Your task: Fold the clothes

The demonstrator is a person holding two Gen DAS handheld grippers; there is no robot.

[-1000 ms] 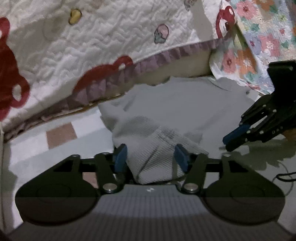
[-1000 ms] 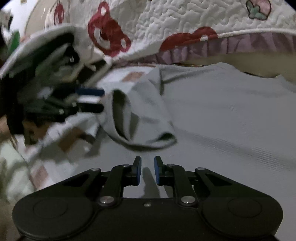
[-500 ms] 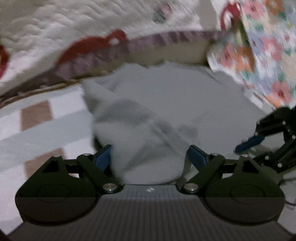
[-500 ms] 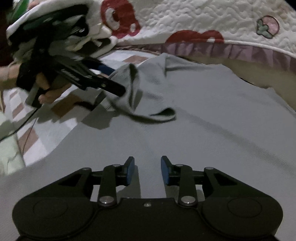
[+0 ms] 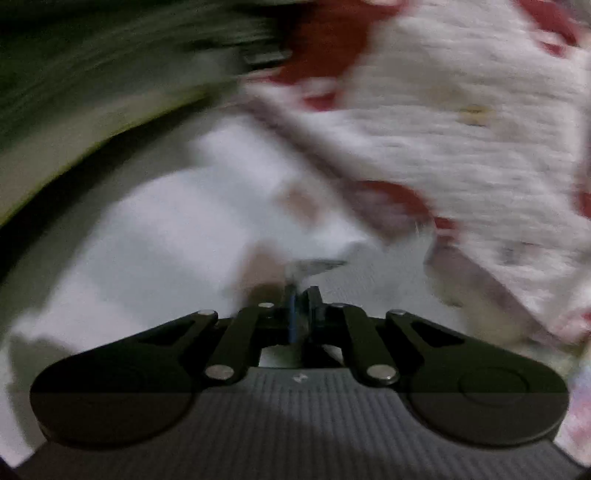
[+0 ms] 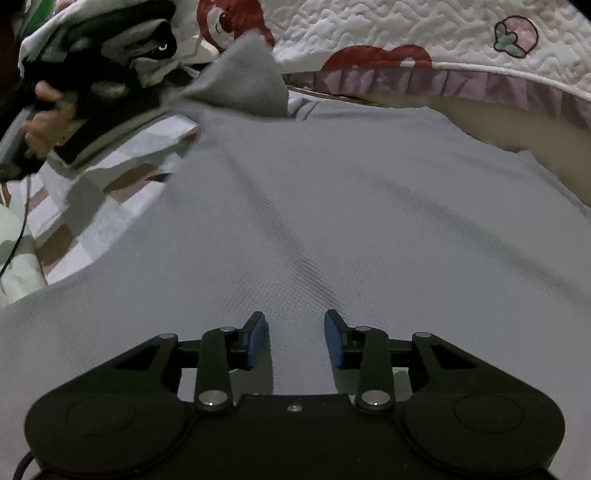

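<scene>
So I'm mid sleeve-fold on this grey shirt (image 6: 332, 206), which lies spread flat across the bed with its far edge near the quilt's purple frill. My left gripper (image 5: 301, 295) has its jaws pinched together, and in its own blurry view there's a sliver of grey cloth caught right at the tips. From the right wrist view that gripper is up at the shirt's far-left corner with the sleeve (image 6: 240, 77) lifted off the bed and peaked like a little tent, so I'd say it's clamped on the sleeve.

My right gripper (image 6: 295, 341) hangs low over the near middle of the shirt, jaws opening, nothing between the blue pads, just fabric underneath.

How I'd do this well: carry the sleeve in a smooth arc toward the body of the shirt, keep it taut enough that it lands flat and not bunched, and let go only once it rests on the torso panel. The right one could pin the body down so the whole thing doesn't drag along.

Other stuff around: the white quilt (image 6: 424, 33) with red bears runs along the far side of the bed, close to the sleeve, so I could snag it. Checked sheet (image 6: 110, 206) shows at the left edge, and a thin black cable (image 6: 16, 240) dangles there too.
</scene>
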